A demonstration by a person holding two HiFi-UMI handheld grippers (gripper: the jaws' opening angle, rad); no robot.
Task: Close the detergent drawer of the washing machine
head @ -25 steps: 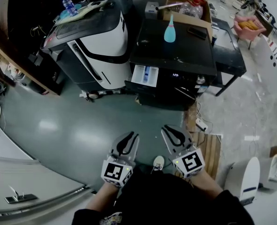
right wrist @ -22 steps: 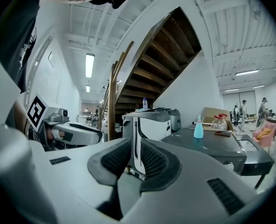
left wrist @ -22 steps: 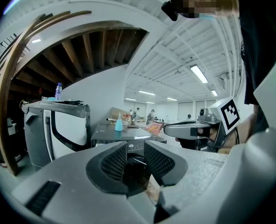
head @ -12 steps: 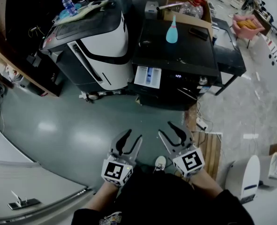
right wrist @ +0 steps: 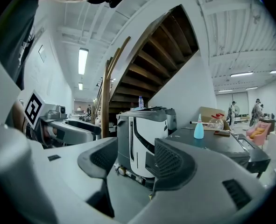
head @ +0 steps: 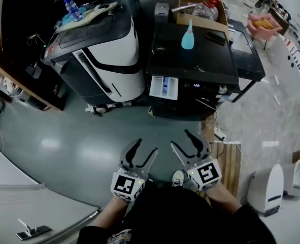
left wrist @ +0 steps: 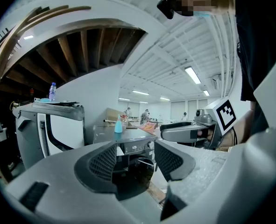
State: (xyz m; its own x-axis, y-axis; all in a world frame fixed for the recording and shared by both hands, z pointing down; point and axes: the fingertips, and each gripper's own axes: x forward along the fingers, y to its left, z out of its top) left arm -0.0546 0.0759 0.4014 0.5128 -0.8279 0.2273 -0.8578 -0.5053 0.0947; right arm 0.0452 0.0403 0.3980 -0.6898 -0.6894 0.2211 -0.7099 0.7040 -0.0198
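So far this is only the approach: the drawer (head: 163, 87) juts open from the front of the black washer (head: 200, 60), well apart from both tools. Left gripper (head: 146, 147) and right gripper (head: 179, 138) hang low over the floor (head: 84, 136), fingers opening with nothing between them. Next, I judge, one gripper must travel forward to the drawer's face and push it straight in.

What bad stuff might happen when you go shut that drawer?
A hard shove on the drawer might shake the washer and tip the bottle on top. The pallet on the floor might trip you. The left claw and right claw are opening, empty; a spread jaw might snag the drawer.
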